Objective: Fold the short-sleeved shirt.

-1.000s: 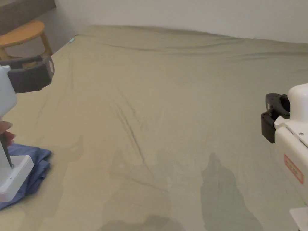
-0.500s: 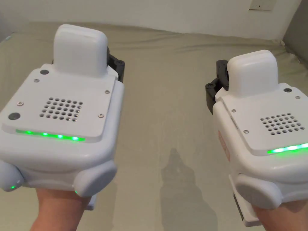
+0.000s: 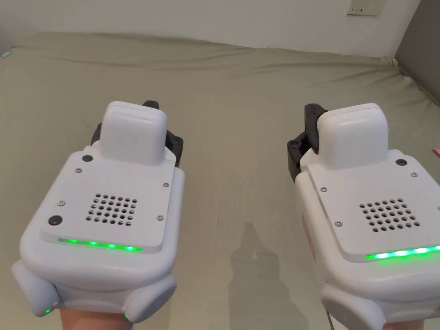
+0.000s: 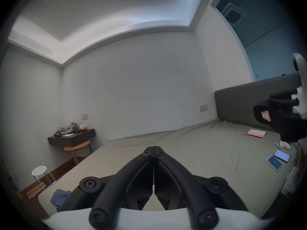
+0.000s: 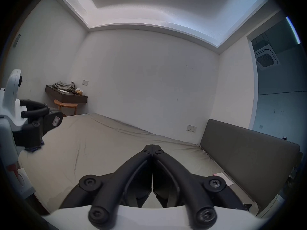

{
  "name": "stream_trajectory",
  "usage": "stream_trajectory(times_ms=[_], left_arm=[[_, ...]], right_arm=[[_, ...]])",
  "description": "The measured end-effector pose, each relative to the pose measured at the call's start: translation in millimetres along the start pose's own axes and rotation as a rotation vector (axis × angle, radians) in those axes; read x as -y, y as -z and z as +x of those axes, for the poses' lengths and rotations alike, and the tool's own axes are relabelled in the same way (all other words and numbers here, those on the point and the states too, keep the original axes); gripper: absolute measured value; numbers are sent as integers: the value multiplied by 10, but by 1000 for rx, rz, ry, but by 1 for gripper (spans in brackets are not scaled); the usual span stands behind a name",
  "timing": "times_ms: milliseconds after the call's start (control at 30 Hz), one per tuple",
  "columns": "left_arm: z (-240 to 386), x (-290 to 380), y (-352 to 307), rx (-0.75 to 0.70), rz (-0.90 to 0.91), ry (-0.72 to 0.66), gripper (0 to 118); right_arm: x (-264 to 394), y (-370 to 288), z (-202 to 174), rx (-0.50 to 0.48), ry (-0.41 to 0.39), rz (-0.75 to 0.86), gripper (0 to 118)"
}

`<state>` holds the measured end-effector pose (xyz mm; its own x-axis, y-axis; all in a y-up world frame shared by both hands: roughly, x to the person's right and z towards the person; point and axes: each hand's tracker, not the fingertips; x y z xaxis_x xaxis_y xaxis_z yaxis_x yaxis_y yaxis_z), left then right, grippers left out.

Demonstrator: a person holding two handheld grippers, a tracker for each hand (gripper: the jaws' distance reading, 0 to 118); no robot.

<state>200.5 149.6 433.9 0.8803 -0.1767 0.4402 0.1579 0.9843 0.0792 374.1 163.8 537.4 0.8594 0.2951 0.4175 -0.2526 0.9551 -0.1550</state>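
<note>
Olive bedsheet [image 3: 240, 129] carries one blue shirt [image 4: 59, 198]; two tools, left [image 4: 154, 153] and right [image 5: 152, 146], pinched closed, empty.

The blue shirt [image 4: 60, 199] lies apparently crumpled at the bed's [image 4: 191, 150] near-left corner.

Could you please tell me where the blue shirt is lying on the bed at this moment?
In the left gripper view the blue shirt lies bunched at the bed's near left corner, beside the white stool on the floor.
</note>
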Motion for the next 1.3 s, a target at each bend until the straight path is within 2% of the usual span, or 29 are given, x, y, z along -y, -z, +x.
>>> stream_trajectory(times_ms=[567, 900, 933, 967, 1000, 1033, 1067, 1100, 1133, 1167, 1233, 1300], left_arm=[[-17, -57, -41, -36, 33, -3, 0], [-62, -37, -7, -21, 15, -27, 0], [-67, -31, 1, -20, 14, -32, 0], [-76, -29, 7, -18, 12, -35, 0], [-89, -30, 13, -13, 9, -42, 0], [-109, -36, 17, -9, 10, -55, 12], [-129, -40, 18, -11, 13, -66, 30], [-142, -45, 28, -10, 14, -73, 60], [-159, -48, 52, -11, 9, -72, 98], [-173, -50, 81, -1, -4, -71, 115], [-188, -31, 91, 0, -2, -64, 118], [-199, -37, 66, -23, 6, -38, 118]], right_arm=[[22, 4, -73, -26, 21, -4, 2], [53, 43, -66, -6, 33, -7, 3], [60, 45, -59, 0, 38, 1, 10], [66, 43, -45, 9, 49, 12, 27], [68, 40, -34, 10, 59, 18, 56], [65, 55, -15, 20, 66, 16, 96], [64, 75, 8, 11, 77, 10, 109], [65, 82, 25, 20, 82, 8, 111], [64, 70, 42, 29, 87, 23, 111], [61, 66, 52, 35, 85, 32, 111], [56, 74, 50, 47, 58, 43, 111], [53, 85, 15, 84, -12, 41, 111]])
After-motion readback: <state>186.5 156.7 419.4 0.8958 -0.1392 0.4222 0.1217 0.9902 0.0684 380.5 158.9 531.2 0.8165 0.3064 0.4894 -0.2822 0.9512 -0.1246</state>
